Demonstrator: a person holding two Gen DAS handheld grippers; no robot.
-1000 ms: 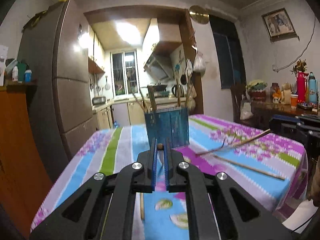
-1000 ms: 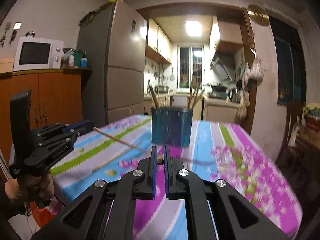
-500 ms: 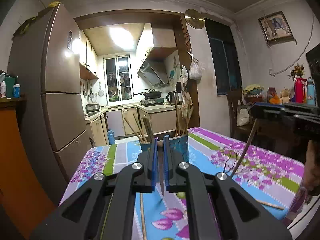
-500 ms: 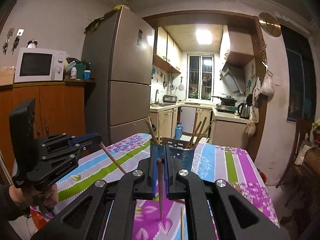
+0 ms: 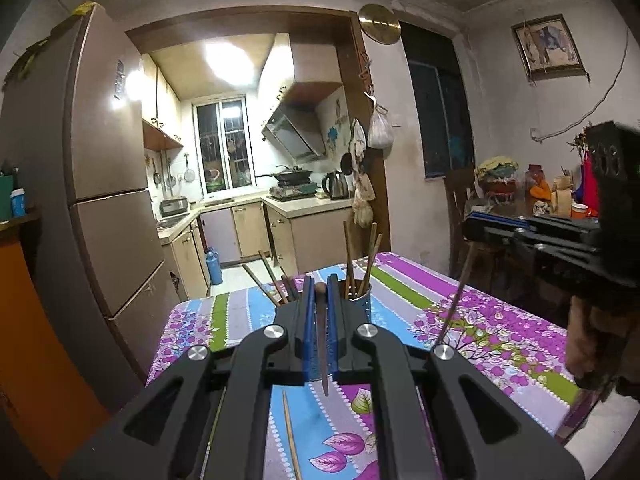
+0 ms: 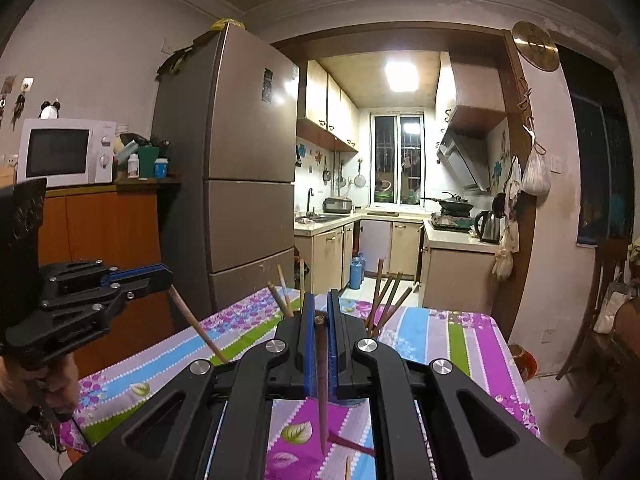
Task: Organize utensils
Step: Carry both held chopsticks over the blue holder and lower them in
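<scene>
My left gripper (image 5: 319, 284) is shut on a brown chopstick (image 5: 322, 352) that hangs point-down between the blue pads, above the table. My right gripper (image 6: 319, 302) is shut on another brown chopstick (image 6: 321, 384), also point-down. A blue utensil holder (image 5: 362, 300) with several chopsticks stands just beyond the fingers; in the right wrist view only its sticks (image 6: 386, 300) show past the gripper. The right gripper also shows in the left wrist view (image 5: 476, 226), its chopstick (image 5: 456, 300) slanting down. The left gripper shows in the right wrist view (image 6: 160, 276) with its chopstick (image 6: 198, 326).
The table has a striped floral cloth (image 5: 492, 320). A loose chopstick (image 5: 291, 436) lies on it below the left gripper. A tall fridge (image 6: 240, 208) stands left of the table, an orange cabinet (image 6: 100, 240) with a microwave (image 6: 60, 152) beside it. The kitchen lies beyond.
Both grippers have lifted up from the table with their chopsticks, which swung from lying flat to hanging point-down. The holder now sits lower, partly hidden behind the fingers.
</scene>
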